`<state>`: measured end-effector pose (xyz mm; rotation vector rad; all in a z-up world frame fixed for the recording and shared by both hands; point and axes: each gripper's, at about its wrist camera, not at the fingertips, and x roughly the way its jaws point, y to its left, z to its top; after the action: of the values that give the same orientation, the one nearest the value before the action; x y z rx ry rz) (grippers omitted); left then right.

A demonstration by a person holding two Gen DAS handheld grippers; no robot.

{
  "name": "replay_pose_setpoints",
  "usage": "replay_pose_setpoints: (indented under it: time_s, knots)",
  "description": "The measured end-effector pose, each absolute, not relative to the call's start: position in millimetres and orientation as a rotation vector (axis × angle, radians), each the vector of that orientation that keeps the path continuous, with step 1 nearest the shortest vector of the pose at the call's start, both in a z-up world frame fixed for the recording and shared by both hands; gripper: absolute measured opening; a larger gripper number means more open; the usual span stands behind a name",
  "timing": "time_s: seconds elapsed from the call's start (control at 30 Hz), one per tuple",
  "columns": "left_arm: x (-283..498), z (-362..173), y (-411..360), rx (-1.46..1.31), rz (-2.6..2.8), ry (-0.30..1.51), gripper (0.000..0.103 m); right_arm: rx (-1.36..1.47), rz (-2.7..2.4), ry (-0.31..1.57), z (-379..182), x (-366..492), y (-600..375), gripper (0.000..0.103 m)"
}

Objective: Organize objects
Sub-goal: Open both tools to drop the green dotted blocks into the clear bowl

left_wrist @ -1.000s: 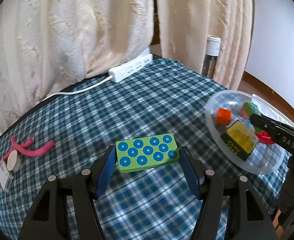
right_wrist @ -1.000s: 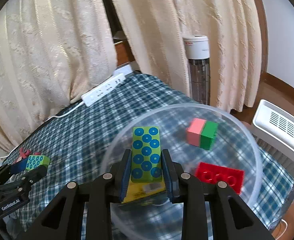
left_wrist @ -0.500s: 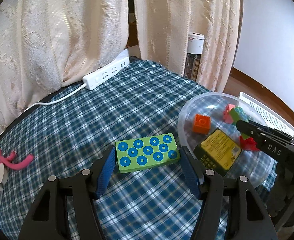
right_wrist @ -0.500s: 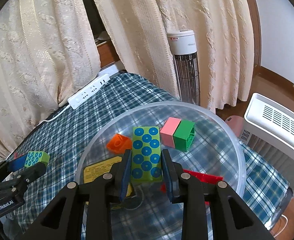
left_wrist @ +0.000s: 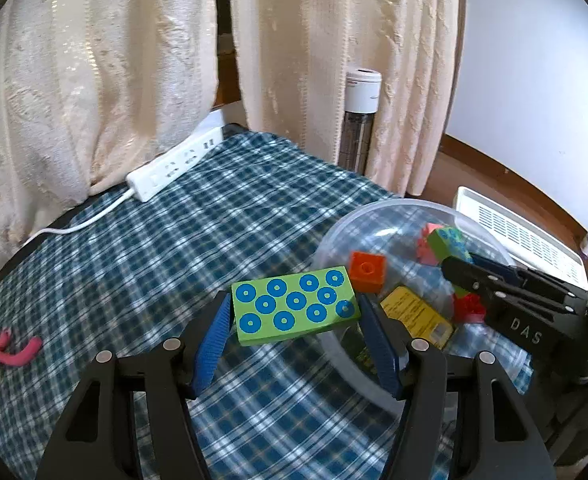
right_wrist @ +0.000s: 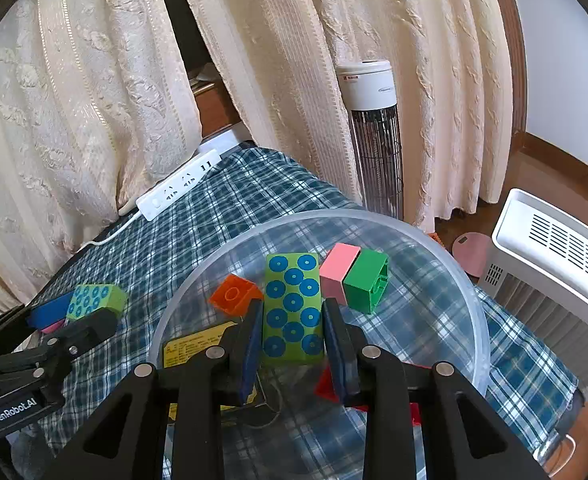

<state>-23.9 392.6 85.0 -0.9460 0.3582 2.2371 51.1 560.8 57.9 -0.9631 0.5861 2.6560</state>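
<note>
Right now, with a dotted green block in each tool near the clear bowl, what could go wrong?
1. The right tool holds its green dotted block over the clear bowl, above the orange brick; released here, it may land on that and tip.
2. The left tool brings its own block to the rim while the right tool is there; the two could collide.

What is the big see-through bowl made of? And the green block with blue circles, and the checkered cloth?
The bowl looks like thin clear plastic: the plaid pattern shows straight through it, and its rim looks a bit milky. The green block looks like hard, smooth plastic with printed blue rings, though painted wood is possible. The checkered cloth looks like woven fabric, matte and soft, with wrinkles.
</note>
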Motion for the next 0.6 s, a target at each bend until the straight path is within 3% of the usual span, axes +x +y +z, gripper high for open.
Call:
replay_pose_setpoints:
  time_s: [0.43, 0.6]
  knots:
    - [-31, 90, 427, -0.912, 2.123, 0.295, 0.065, -0.953, 2.645, 0.592, 59, 50, 567, 0.031]
    - [-35, 91, 430, -0.922, 2.100, 0.245, 0.070, -0.944, 2.632, 0.610, 59, 51, 569, 0.031]
